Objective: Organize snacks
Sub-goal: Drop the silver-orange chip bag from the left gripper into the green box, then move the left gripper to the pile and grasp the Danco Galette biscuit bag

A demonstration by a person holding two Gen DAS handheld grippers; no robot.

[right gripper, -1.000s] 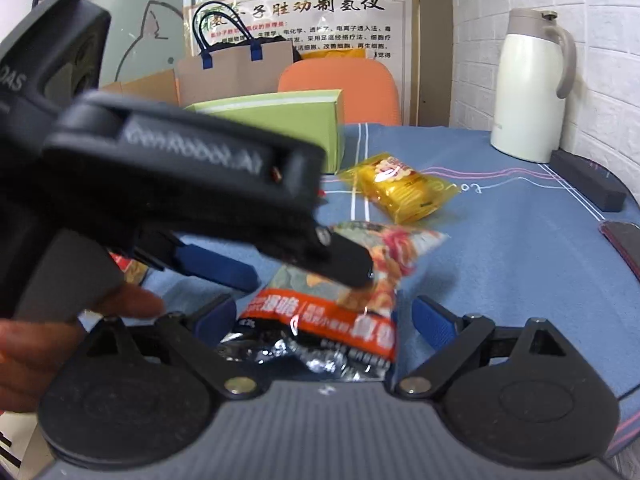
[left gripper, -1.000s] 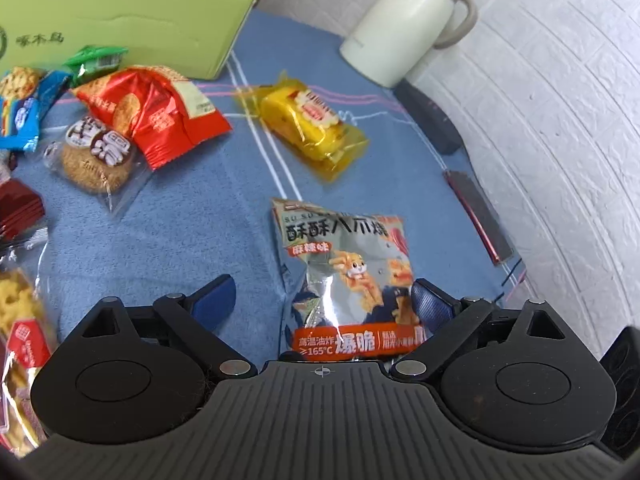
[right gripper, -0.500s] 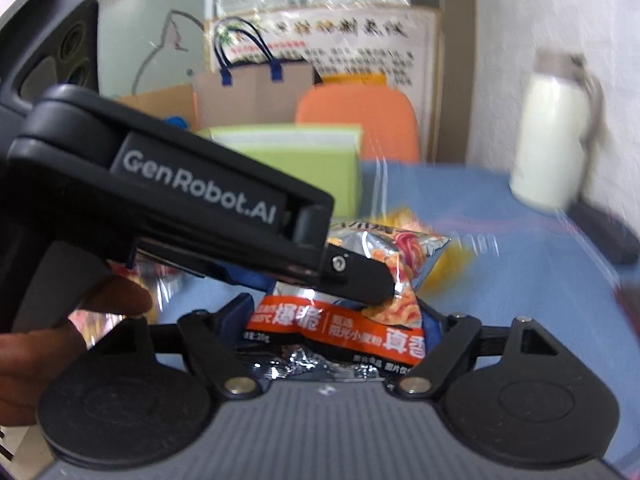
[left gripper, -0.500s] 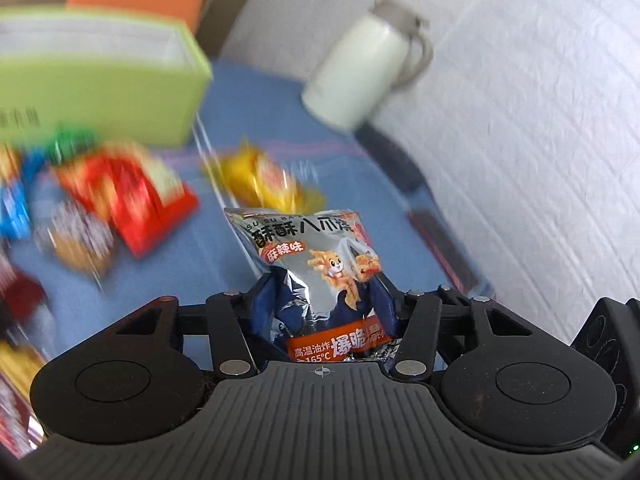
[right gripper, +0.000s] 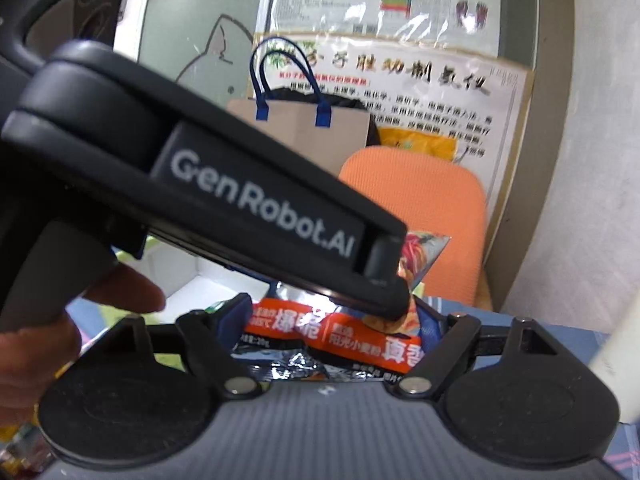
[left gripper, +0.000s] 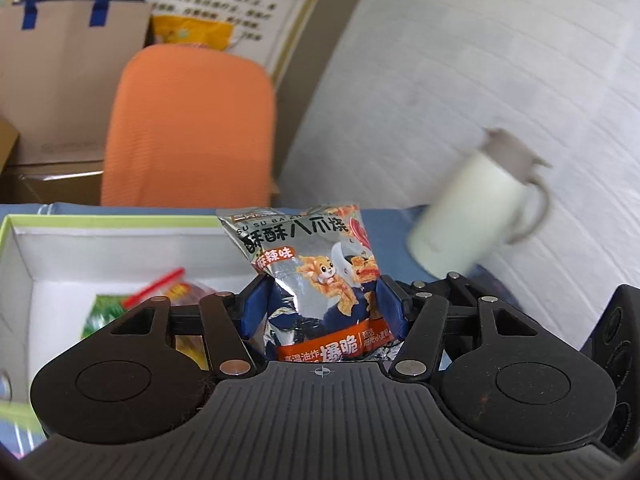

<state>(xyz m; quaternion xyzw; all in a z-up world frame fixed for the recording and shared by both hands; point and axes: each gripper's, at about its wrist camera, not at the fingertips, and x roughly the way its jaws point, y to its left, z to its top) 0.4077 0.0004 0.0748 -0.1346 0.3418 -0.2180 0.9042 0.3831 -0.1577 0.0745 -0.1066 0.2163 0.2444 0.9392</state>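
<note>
A silver snack bag [left gripper: 308, 272] with an orange band and cartoon print is pinched from both sides. My left gripper [left gripper: 316, 304] is shut on it and holds it upright in the air. My right gripper [right gripper: 332, 332] is shut on the same bag [right gripper: 320, 332] at its orange band. The left gripper's black body [right gripper: 200, 184] crosses the right wrist view and hides most of the bag. A green box [left gripper: 16, 248] with a white inside lies below and left, with a green packet [left gripper: 104, 316] and a red-edged packet [left gripper: 172, 284] in it.
A white jug [left gripper: 476, 220] stands on the blue tablecloth [left gripper: 392, 220] at the right, by the white brick wall. An orange chair [left gripper: 188, 128] and a paper bag [left gripper: 68, 72] with blue handles stand behind the table. A hand [right gripper: 60, 320] holds the left gripper.
Both grippers closed on the silver bag on the table and lifted it. It has moved up and back, over toward the green box.
</note>
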